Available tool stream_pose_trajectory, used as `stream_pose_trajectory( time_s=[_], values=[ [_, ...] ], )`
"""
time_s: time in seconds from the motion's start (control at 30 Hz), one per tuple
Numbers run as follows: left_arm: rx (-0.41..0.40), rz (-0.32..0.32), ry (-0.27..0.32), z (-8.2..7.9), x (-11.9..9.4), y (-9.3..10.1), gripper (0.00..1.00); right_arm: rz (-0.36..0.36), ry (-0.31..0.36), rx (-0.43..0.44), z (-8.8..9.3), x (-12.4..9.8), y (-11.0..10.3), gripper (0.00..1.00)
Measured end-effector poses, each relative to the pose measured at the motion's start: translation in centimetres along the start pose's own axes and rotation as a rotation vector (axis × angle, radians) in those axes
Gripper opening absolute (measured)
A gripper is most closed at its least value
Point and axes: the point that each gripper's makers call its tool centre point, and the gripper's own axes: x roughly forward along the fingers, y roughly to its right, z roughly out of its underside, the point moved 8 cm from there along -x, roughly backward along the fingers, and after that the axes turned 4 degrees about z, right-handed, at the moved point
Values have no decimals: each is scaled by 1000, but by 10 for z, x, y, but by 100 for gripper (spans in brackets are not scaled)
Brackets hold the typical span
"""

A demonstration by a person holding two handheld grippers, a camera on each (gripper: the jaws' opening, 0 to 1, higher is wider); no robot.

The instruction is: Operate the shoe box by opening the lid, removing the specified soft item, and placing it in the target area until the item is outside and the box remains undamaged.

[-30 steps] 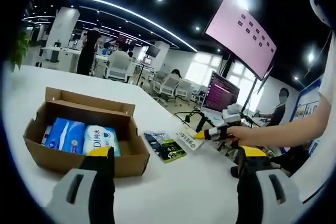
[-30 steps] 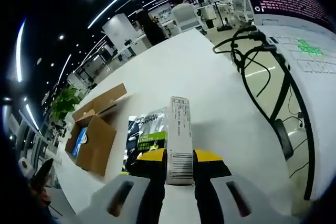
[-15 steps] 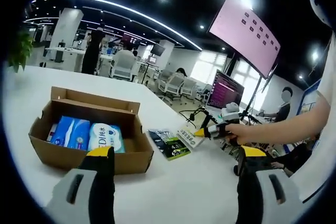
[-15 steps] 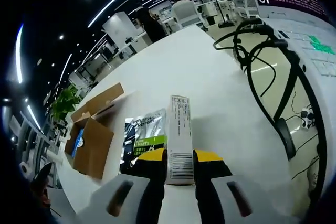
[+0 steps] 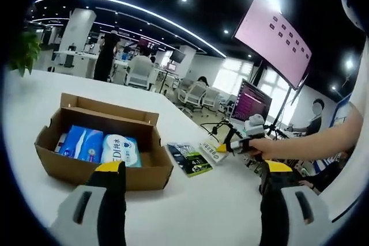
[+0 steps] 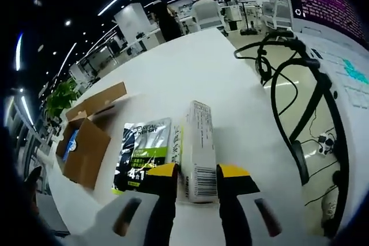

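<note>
Lying soft and light in the open shoe box (image 5: 104, 156): blue tissue packs (image 5: 101, 147), likely compressible and slippery-wrapped; best pinched at mid-body. Hovering before the box with jaws apart: left gripper (image 5: 190, 180). Clamping a white carton (image 6: 198, 148) on the table (image 6: 190, 67) beside a dark sachet (image 6: 140, 151): right gripper (image 6: 196, 176).

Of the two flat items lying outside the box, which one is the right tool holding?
The white carton, between the right tool's jaws; the dark pouch with the green band lies free beside it.

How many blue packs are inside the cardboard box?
2. A blue pack on the box's left side and a blue-and-white pack beside it, in the cardboard box. More may be hidden.
</note>
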Motion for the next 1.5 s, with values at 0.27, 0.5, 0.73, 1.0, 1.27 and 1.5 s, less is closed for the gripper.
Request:
stream_pose_trajectory(
  time_s=[0.27, 0.5, 0.73, 1.0, 1.27, 1.5],
  values=[
    [-5, -12, 2, 1, -1, -3, 99, 38, 32, -58, -7, -9, -1, 24],
    [-8, -7, -1, 1, 1, -3, 99, 4, 96, 4, -8, -28, -12, 27],
    [-12, -8, 4, 0, 1, -7, 98, -50, 125, 93, -1, -49, -32, 35],
    [-17, -22, 4, -1, 0, -13, 98, -96, 143, 164, 8, -68, -51, 44],
    [-18, -39, -11, 0, -2, -18, 99, -128, 148, 210, 16, -84, -67, 49],
    [-13, -40, 3, -7, -7, -16, 99, -159, 153, 235, 18, -92, -81, 53]
  ],
)
